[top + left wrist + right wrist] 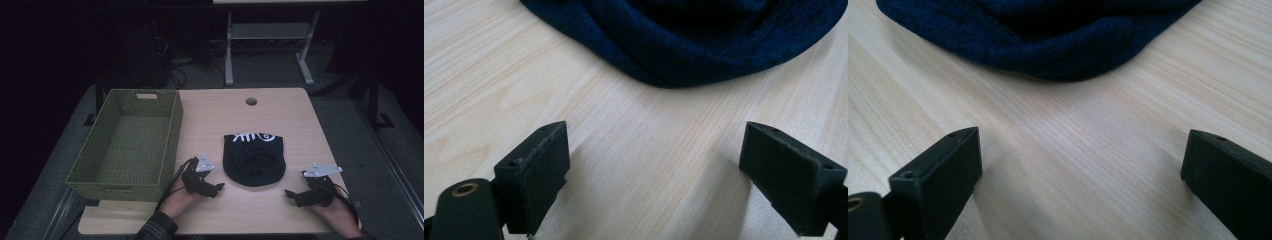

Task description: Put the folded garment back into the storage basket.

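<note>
A: Where does the hat (254, 159) sit?

B: On the table (280, 115), right of the basket (128, 145) and clear of it, with a strip of bare wood between the two. It lies nearer the table's front edge than its far edge.

A: Any room around it?

B: Plenty. Bare wood runs behind the hat up to a round hole (251, 101) in the tabletop, and more lies to its right out to the table's edge. The basket hugs the left edge, its front corner near the front edge.

A: And the grippers?

B: The left gripper (216, 189) rests just off the hat's front left, the right gripper (291, 196) off its front right, both near the front edge. Each points in toward the hat.

A: Open?

B: Both have their jaws spread wide, nothing between them but wood. In the left gripper view the hat (684, 37) lies ahead of the tips, not touched; same in the right gripper view (1043, 35).

A: Materials?

B: The hat is a dark navy knit, ribbed, rounded at the front, with a white print across the back. The basket is green weave, rectangular, with a handle slot in the far wall. The table is pale, fine-grained wood.
</note>
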Available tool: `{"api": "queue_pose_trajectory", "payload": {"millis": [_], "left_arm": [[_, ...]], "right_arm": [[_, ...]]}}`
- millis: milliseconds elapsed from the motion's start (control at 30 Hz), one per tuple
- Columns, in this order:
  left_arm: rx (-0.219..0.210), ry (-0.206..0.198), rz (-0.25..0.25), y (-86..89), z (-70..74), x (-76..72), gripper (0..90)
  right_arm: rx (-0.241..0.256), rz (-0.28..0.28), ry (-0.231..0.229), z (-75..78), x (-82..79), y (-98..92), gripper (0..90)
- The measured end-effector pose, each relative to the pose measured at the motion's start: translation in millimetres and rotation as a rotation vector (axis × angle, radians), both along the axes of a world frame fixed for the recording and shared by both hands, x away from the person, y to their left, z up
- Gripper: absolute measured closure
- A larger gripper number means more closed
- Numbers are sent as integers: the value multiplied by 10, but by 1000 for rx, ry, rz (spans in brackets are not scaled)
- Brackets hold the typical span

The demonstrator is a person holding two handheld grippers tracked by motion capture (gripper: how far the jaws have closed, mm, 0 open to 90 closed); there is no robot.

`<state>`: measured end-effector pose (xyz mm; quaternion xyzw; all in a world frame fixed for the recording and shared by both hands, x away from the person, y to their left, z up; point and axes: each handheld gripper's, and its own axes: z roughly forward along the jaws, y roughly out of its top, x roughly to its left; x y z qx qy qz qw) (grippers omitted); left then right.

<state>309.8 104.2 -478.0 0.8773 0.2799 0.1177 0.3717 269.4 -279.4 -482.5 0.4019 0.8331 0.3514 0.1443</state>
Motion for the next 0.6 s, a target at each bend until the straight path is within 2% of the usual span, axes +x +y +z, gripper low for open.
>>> {"api": "queue_pose_trajectory", "payload": {"millis": [233,267,333,400,500,600], "left_arm": [[14,8,-3,-18,15,-7,119],[18,12,-2,-28,20,-10,120],[27,17,-2,-31,29,-21,121],[32,17,-3,-34,35,-34,121],[35,16,1,-12,38,-43,121],[28,19,9,21,32,-48,122]], "right_arm": [[-2,-2,8,10,0,8,44],[-10,8,10,23,2,7,69],[7,19,16,43,7,13,81],[11,28,8,74,6,18,138],[21,20,5,127,22,6,158],[45,16,-21,204,80,-38,240]]}}
